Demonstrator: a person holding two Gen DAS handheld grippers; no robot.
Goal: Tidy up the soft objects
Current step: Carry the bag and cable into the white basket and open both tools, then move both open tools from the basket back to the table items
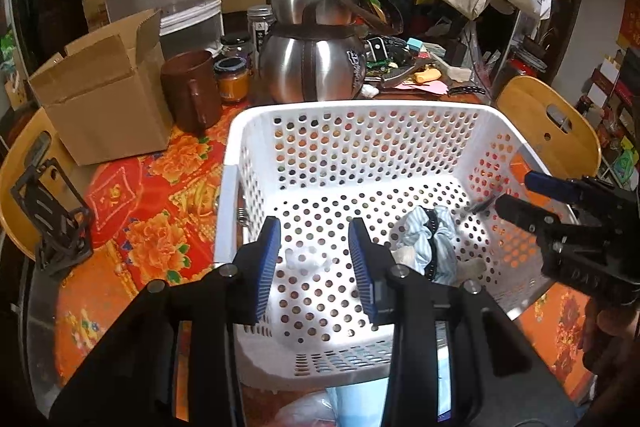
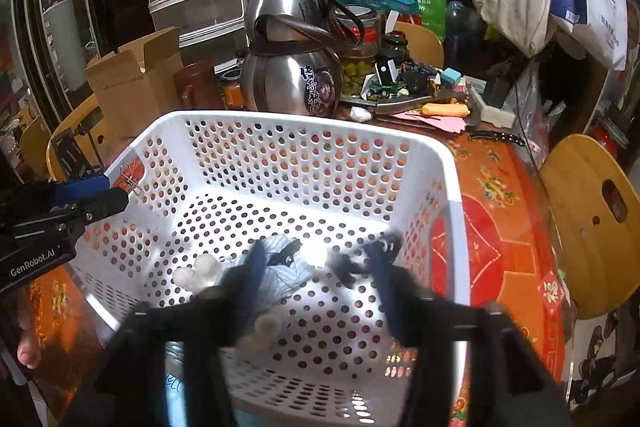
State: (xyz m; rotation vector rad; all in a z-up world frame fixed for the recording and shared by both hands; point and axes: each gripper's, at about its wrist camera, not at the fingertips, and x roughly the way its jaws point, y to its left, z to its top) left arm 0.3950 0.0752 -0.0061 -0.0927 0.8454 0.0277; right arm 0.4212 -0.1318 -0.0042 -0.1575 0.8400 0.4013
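A white perforated basket (image 1: 360,111) (image 2: 456,187) stands on the red floral tablecloth. Inside lie a light-blue striped soft item with a dark band (image 1: 430,243) (image 2: 288,271) and a white fluffy piece (image 2: 198,269). My left gripper (image 1: 314,259) is open and empty above the basket's near left part; it also shows at the left in the right wrist view (image 2: 116,195). My right gripper (image 2: 320,283) is open, blurred, over the basket floor, with a small dark item (image 2: 348,267) near its right finger. It shows at the right in the left wrist view (image 1: 516,199).
Behind the basket stand a steel kettle (image 1: 312,67), a brown mug (image 1: 192,91), a jar (image 1: 232,79) and an open cardboard box (image 1: 104,103). Wooden chair backs (image 1: 552,131) (image 2: 592,223) flank the table. Clutter and hanging bags fill the back.
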